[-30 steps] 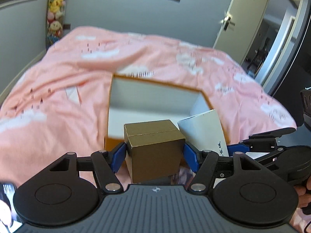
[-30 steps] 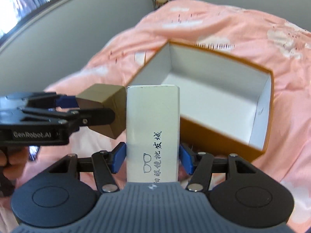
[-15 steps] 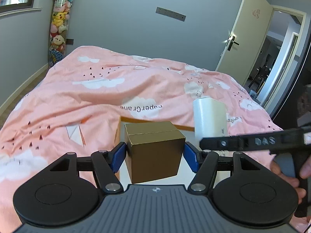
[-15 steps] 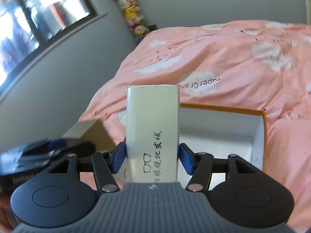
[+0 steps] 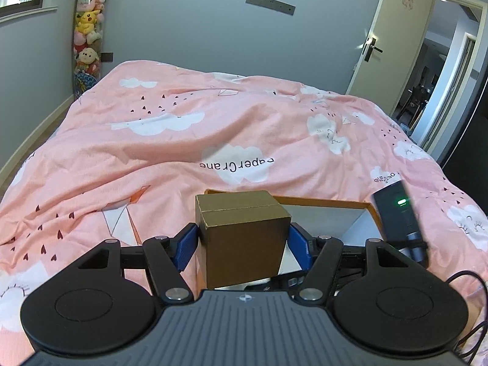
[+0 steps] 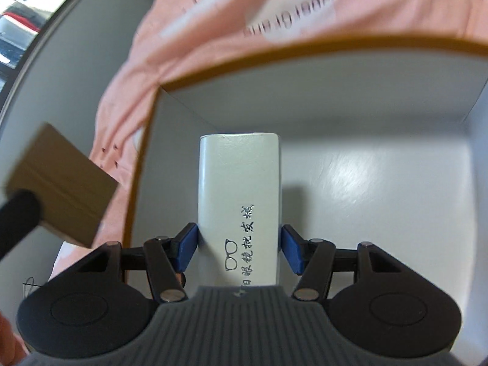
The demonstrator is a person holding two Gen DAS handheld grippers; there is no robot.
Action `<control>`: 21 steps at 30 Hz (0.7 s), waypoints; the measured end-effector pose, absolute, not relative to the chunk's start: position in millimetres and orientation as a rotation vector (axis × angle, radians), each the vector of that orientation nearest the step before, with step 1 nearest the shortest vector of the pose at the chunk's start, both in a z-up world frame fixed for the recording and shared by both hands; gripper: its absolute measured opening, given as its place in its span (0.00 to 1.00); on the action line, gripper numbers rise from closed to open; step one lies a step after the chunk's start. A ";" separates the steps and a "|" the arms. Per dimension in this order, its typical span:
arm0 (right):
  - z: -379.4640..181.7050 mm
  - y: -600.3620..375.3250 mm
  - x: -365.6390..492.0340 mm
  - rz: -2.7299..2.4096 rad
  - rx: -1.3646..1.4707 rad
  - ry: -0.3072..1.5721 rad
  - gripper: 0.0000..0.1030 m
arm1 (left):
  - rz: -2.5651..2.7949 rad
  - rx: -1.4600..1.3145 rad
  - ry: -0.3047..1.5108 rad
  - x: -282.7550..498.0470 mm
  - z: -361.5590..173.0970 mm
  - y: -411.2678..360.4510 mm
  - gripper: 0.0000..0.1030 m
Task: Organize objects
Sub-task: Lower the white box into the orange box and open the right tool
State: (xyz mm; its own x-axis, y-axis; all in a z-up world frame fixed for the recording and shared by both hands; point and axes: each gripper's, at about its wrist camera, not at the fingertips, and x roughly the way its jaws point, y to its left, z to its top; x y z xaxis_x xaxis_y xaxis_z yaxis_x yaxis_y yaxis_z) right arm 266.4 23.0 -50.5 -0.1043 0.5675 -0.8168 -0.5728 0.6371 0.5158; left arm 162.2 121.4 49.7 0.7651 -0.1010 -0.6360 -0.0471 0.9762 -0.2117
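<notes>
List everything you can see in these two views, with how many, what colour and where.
brown cardboard box: one, brown, held between left gripper's fingers
white glasses case: one, white with black print, held by right gripper inside the tray
open box tray: one, orange outside and white inside, on the bed
duvet: one, pink with white clouds, covering the bed
plush toys: several, mixed colours, hanging in the far left corner
door: one, cream, open at right
left gripper: one, black with blue pads
right gripper: one, black with blue pads
</notes>
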 end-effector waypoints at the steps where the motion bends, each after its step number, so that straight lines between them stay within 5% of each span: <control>1: -57.4 28.7 267.4 0.956 0.001 1.397 0.59 | -0.028 -0.222 0.703 164.3 48.2 122.2 0.71; 21: -98.5 72.0 266.3 0.936 -0.026 1.592 0.62 | -0.073 -0.204 0.753 198.7 31.0 120.0 0.71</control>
State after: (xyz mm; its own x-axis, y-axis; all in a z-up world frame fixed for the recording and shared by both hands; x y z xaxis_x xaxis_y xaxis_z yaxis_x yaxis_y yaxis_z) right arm 266.3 72.0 -98.5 -0.2729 0.4719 -0.8384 -0.5033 0.6726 0.5424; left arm 198.7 120.0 31.0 0.7284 -0.1391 -0.6709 -0.0070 0.9776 -0.2103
